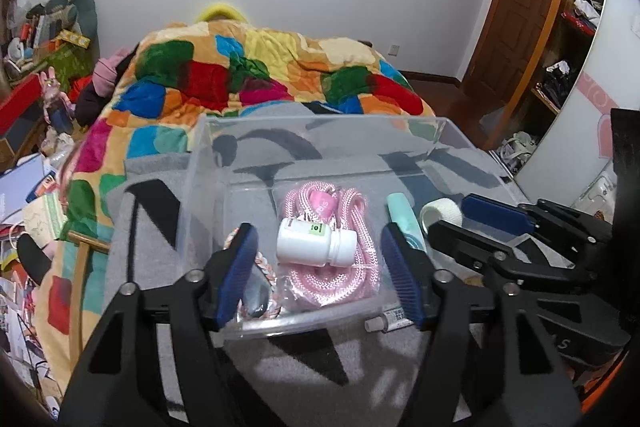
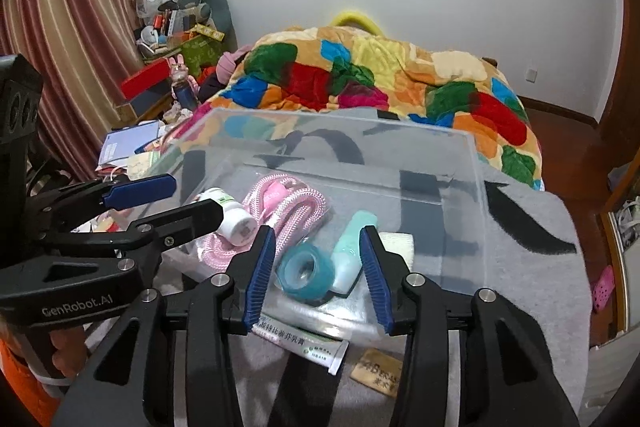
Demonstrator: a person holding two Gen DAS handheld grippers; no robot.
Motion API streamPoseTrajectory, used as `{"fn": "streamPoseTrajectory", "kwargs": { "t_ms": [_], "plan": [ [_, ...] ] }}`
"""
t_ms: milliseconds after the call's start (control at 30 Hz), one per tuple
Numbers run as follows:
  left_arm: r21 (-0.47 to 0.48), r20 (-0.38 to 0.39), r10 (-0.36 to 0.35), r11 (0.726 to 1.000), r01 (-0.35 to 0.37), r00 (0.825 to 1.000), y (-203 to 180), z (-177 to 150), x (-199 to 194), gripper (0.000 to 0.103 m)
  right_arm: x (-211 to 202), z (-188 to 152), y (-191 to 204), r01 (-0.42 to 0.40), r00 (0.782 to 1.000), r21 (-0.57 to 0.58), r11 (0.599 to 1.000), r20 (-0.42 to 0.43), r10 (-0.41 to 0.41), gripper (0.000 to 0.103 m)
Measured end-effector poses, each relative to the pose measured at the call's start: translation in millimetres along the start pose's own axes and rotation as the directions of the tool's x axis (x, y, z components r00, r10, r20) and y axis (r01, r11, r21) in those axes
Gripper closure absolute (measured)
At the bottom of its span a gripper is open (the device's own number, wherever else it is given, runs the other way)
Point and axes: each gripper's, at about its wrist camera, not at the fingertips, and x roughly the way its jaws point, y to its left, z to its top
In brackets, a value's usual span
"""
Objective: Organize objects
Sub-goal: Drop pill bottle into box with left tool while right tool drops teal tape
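— Tools?
— My left tool (image 1: 320,263) and right tool (image 2: 318,275) both gape wide, gripping nothing.
— The bottle?
— White bottle (image 1: 316,242) lies sideways in the clear box (image 1: 320,127), cap rightward, on the pink rope (image 1: 352,267).

Inside the clear box (image 2: 476,163), the bottle (image 2: 236,219) is laid on the bagged rope (image 2: 288,211); the tape roll (image 2: 306,273) and tube (image 2: 352,251) are placed to its right.

Both wrist views close, facing bed, sharing clear box (image 1: 320,151).
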Motion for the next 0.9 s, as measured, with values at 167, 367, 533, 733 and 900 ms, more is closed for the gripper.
{"fn": "streamPoseTrajectory", "kwargs": {
  "t_ms": [167,367,533,733,900],
  "plan": [
    [0.006,0.052,0.006,1.000,-0.006,0.999,-4,1,-26,0.019,-26,-5,-4,0.000,0.999,0.007,1.000,0.043,0.000,0.054],
    [0.026,0.087,0.014,1.000,-0.017,0.996,-12,-9,-50,0.011,-55,-19,-16,0.020,0.997,0.012,1.000,0.072,-0.021,0.047],
    [0.058,0.062,0.010,0.998,-0.013,0.998,-23,-28,-53,0.011,-59,-42,-27,0.062,0.997,-0.005,0.998,0.036,-0.062,0.047],
    [0.113,-0.022,-0.001,0.994,0.003,1.000,-39,-57,-29,0.011,-36,-67,-36,0.076,0.996,-0.007,0.997,-0.051,-0.076,0.047],
    [0.179,-0.097,0.023,0.984,-0.005,0.995,-54,-67,6,0.025,-12,-74,-40,0.082,0.990,-0.009,0.997,-0.115,-0.082,0.047]
  ]
}}
